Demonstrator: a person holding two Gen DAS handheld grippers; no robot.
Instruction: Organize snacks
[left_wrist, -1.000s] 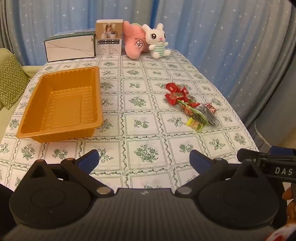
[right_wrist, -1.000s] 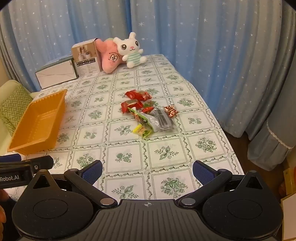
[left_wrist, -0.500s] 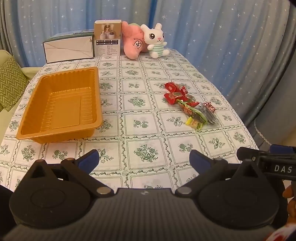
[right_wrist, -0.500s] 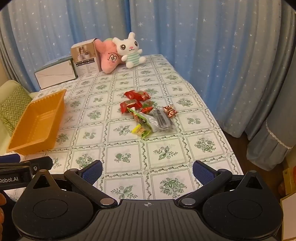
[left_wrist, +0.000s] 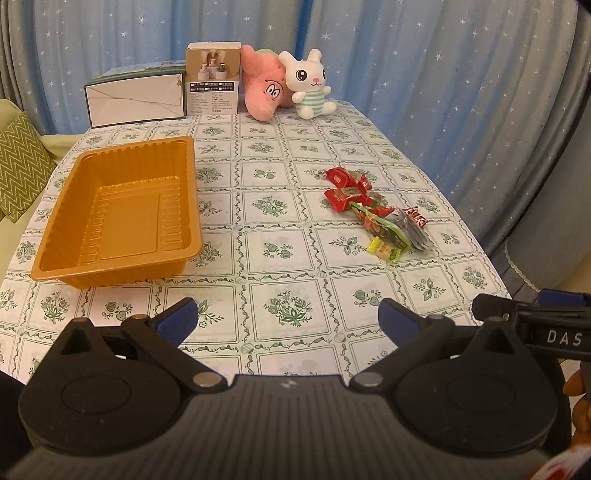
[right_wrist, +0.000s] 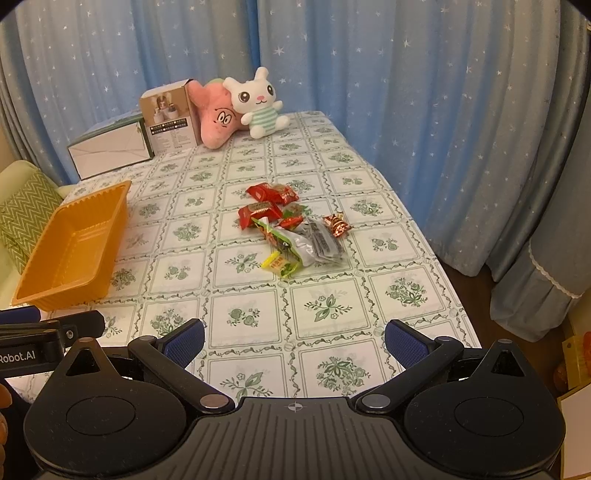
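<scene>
We hold the left gripper and the right gripper above the near edge of the table, both with jaws wide apart and nothing between them. The snacks lie in a small heap on the tablecloth, well apart from the orange tray, which has nothing in it.

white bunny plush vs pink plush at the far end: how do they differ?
The white bunny plush sits upright and faces the cameras; the pink plush leans tilted against the product box. The bunny wears green stripes; the pink one is plain. The bunny stands in front, overlapping the pink one. Both rest on the tablecloth.
</scene>
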